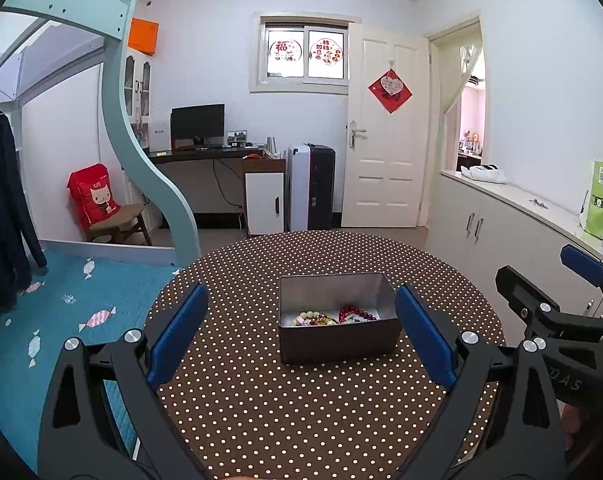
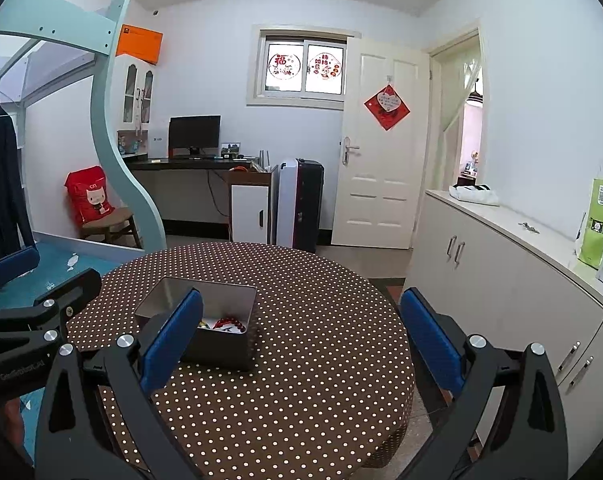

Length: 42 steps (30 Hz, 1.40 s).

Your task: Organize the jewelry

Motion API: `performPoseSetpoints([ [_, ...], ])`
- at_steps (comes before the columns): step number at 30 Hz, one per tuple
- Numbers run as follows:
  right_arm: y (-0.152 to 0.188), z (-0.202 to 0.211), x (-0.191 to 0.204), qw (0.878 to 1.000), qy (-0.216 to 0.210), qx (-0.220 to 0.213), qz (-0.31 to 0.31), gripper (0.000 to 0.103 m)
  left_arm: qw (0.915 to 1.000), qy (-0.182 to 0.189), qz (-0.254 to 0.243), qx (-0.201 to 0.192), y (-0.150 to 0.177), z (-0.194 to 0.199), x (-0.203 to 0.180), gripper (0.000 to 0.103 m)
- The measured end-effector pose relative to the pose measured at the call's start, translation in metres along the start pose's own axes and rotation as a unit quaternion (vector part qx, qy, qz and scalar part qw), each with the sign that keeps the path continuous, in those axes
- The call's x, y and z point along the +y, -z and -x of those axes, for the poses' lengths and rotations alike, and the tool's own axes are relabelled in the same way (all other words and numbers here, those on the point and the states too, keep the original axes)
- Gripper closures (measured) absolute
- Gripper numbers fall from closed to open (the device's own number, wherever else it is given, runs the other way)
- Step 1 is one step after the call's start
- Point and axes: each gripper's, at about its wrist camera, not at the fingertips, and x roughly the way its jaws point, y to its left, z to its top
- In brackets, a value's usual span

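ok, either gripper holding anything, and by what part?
Nothing held. Left gripper and right gripper are both open; the bead bracelets lie in the tin box.

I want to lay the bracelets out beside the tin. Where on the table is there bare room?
The polka-dot tablecloth is bare on the near side of the metal tin, between the tin and the table's front edge. To the tin's right, toward the white cabinets, is another bare patch. Behind the tin is bare too. Only the tin's inside is crowded, with the red bead bracelet and the pale beads.
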Motion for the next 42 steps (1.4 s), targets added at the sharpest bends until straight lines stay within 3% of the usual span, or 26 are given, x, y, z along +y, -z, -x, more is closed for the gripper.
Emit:
performPoseSetpoints([
  [42, -0.0012, -0.0054, 0.0009, 1.0, 0.003, 0.013, -0.011, 0.007, 0.9998, 0.004, 0.006, 0.018, 0.004, -0.0034, 0.0058, 0.007],
])
